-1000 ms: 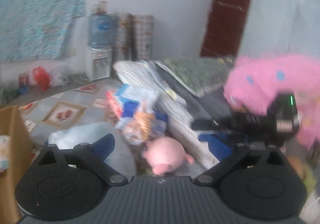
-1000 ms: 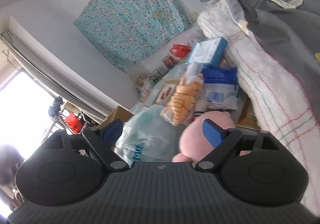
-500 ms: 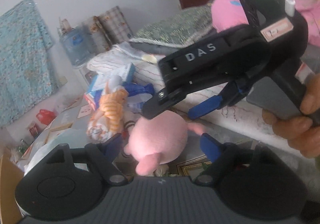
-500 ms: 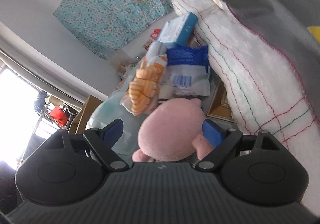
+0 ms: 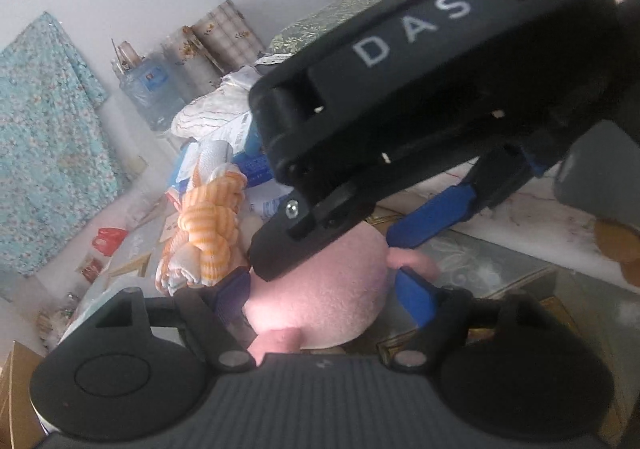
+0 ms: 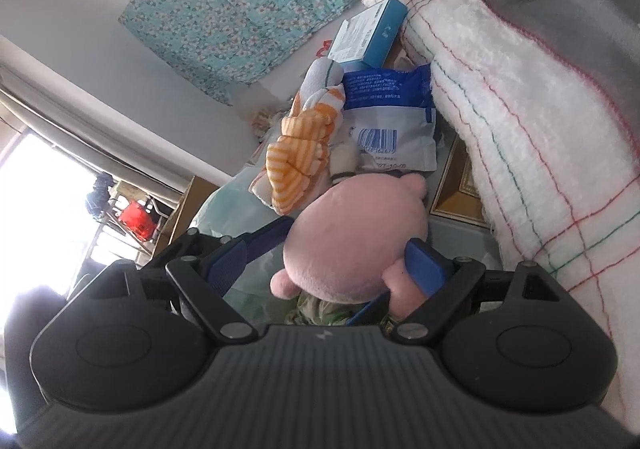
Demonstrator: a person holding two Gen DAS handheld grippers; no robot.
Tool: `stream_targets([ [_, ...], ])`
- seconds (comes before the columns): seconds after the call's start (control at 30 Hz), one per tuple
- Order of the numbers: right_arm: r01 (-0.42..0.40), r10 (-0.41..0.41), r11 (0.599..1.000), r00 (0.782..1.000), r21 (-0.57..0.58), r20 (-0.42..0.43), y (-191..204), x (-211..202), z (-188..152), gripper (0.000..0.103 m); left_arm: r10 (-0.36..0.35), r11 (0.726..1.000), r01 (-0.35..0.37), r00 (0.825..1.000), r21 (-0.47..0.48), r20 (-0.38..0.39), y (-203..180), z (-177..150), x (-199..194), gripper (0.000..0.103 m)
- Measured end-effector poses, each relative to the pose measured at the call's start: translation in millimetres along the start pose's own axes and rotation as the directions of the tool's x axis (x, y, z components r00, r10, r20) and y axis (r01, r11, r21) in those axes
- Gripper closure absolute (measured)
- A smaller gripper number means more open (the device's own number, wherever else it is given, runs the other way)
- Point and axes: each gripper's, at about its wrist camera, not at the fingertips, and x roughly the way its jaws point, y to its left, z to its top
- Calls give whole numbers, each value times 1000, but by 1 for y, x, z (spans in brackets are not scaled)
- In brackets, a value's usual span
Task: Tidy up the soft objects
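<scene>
The left hand-held gripper (image 5: 320, 291) is closing around a round pink plush toy (image 5: 320, 301), its blue pads sitting at the toy's two sides; whether they are already pressing on the fuzzy pile cannot be told. In the right wrist view the right hand-held gripper (image 6: 328, 261) is straddling the same pink plush toy (image 6: 356, 237) with its jaws standing wide: one blue pad is lying against the toy's flank, while the other is standing clear of it, so nothing is being squeezed there. The toy is smooth, short-napped and ball-shaped, with small stubby nubs sticking out at its edges, and it is resting low on the floor beside the bed.

The right gripper's black ribbed plastic body is crossing the left wrist view just above the toy, crowding the room overhead.

Just beyond the toy, an orange-and-white striped knitted cloth (image 6: 300, 149) is lying bunched and knotted, touching the toy's far edge. Behind it a glossy blue-and-white plastic packet (image 6: 392, 117) is leaning, and past that a rigid teal carton (image 6: 368, 35). On one side a thick white fleecy blanket (image 6: 520, 109) with thin coloured stitched lines is hanging over the bed edge, walling off that flank. On the other side a pale crinkled plastic bag (image 6: 228, 213) is leaving only a narrow gap. Farthest back, a teal flowered cloth (image 6: 232, 1) is hanging on the wall.
</scene>
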Motion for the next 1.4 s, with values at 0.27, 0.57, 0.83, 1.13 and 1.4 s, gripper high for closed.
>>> stream_targets([
  [0.27,-46,46,999,998,11,33,1,-8,2,16,-27,996,29,999,-86,30,16,3,-5,33],
  [0.57,-154,169,982,975,-105,146,43,-57,2,15,-6,976,43,985,-215,171,44,18,-62,34],
  [0.83,-346,369,922,922,-176,120,76,-83,-8,15,7,935,76,973,-348,230,73,6,-125,34],
  [1.13,-461,445,864,887,-203,-121,136,-65,-51,11,71,864,30,981,-503,181,94,-51,-209,35],
  [1.4,-468,407,881,826,-71,-390,155,-4,-95,8,12,742,19,999,-671,41,102,-132,-223,35],
])
